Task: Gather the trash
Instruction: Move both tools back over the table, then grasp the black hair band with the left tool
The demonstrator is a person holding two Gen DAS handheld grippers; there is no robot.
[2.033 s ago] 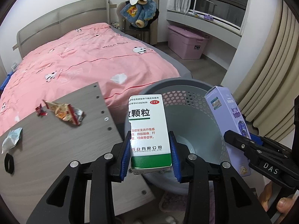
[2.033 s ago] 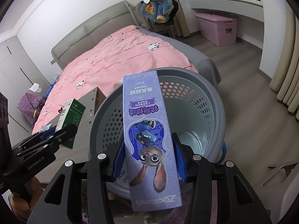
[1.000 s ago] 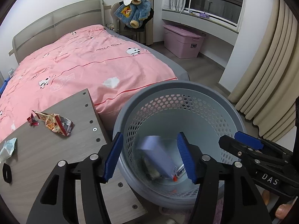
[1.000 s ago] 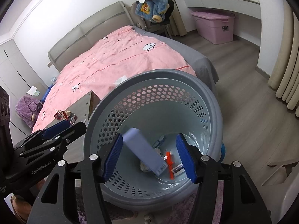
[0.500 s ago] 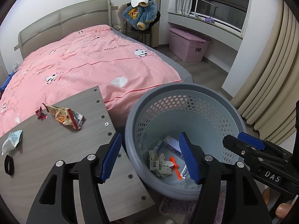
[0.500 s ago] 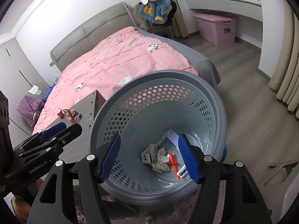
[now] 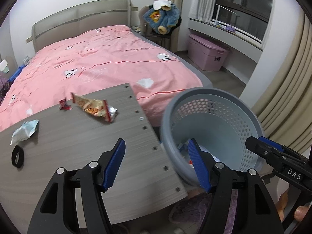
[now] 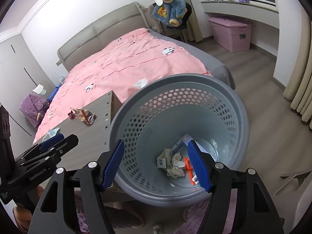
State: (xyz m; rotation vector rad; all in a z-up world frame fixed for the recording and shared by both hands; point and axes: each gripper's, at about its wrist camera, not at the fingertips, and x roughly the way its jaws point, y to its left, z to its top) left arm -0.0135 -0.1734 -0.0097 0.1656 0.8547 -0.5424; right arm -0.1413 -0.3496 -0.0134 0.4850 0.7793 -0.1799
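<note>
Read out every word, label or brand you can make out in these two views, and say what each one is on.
"DAS": right gripper body.
"GenRobot.AI": left gripper body.
Snack wrapper print: blurred, unreadable.
Pink storage box label: too small.
Bedspread lettering: too small to read.
Trash in the basket: barcode only, no readable words.

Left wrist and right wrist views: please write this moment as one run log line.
left tongs: open, empty | right tongs: opening, empty | basket: holds trash | table: wrappers left
</note>
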